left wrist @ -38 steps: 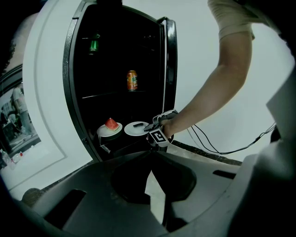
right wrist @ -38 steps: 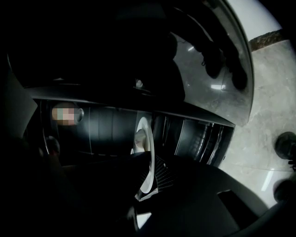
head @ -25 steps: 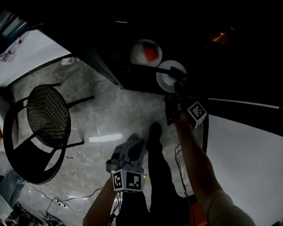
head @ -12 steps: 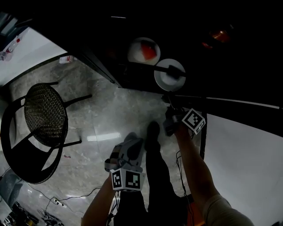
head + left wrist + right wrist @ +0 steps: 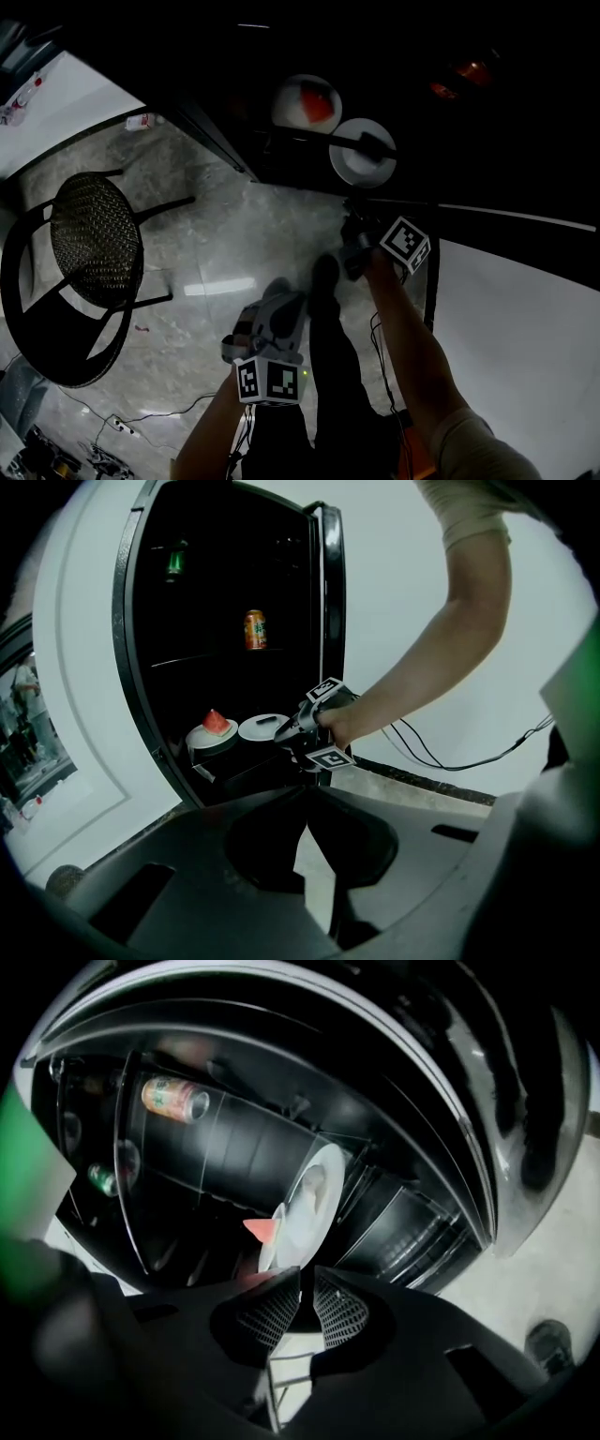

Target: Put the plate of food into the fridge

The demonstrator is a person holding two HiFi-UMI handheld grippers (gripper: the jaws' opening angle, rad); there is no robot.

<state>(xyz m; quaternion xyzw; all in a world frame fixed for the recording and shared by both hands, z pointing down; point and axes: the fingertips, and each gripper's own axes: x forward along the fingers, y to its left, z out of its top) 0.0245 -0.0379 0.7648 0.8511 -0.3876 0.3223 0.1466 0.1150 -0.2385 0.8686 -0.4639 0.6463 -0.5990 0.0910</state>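
The fridge (image 5: 129, 649) holds two plates, food plate (image 5: 307, 103) and second plate (image 5: 361, 152); left gripper (image 5: 305, 796) pinched empty, right gripper (image 5: 302, 1283) closing empty.

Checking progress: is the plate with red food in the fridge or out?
In: the plate of red food rests on a lower shelf inside the open fridge, beside another white plate.

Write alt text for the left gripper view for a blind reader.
An open, dark fridge holds a plate of red food and a white plate side by side on a low shelf, an orange can above. A person's arm holds the right gripper near the white plate, jaws closing on nothing. The left gripper, jaws shut, fills the foreground.
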